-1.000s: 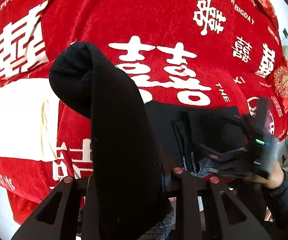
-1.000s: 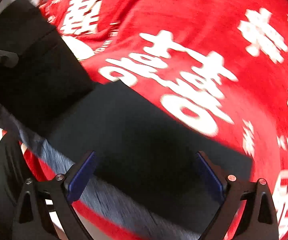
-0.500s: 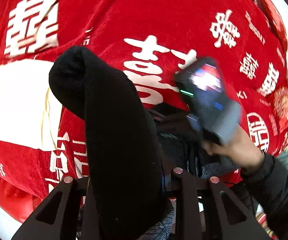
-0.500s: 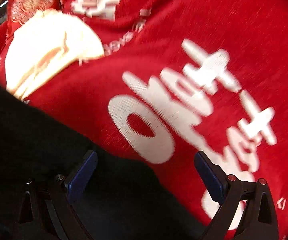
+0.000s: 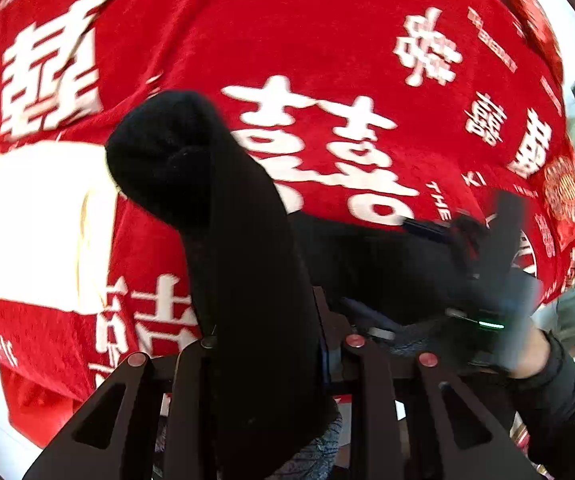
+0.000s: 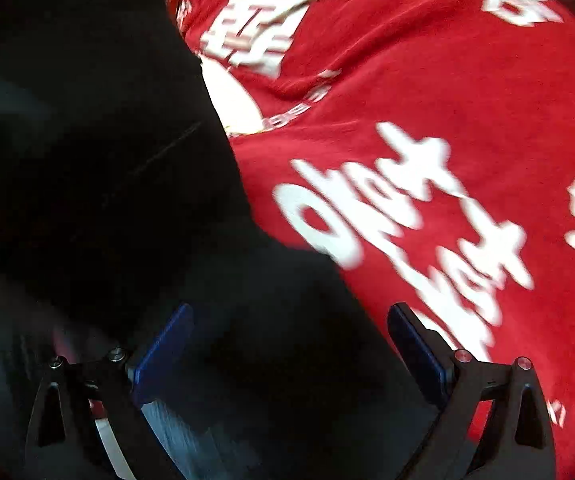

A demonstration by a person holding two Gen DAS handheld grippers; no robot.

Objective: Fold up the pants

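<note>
The black pants (image 5: 367, 264) lie partly folded on a red blanket (image 5: 287, 32). My left gripper (image 5: 267, 344) is shut on a thick bunch of the pants, which rises between its fingers to a rounded fold (image 5: 159, 152). In the left wrist view my right gripper (image 5: 487, 300), held by a hand in a dark sleeve, hovers at the right end of the flat part. In the right wrist view my right gripper (image 6: 291, 340) is open, its blue pads (image 6: 167, 340) wide apart just over the black pants (image 6: 287, 380). The lifted portion (image 6: 87, 120) fills the left side.
The red blanket (image 6: 447, 120) carries large white characters and covers the whole surface. A pale round patch (image 5: 27, 220) lies on it at the left. Red cushions (image 5: 567, 188) sit at the far right edge.
The right gripper swung up across the pants half a second ago and has come back down to their right end, still open. The left gripper kept its grip on the bunched fabric.
</note>
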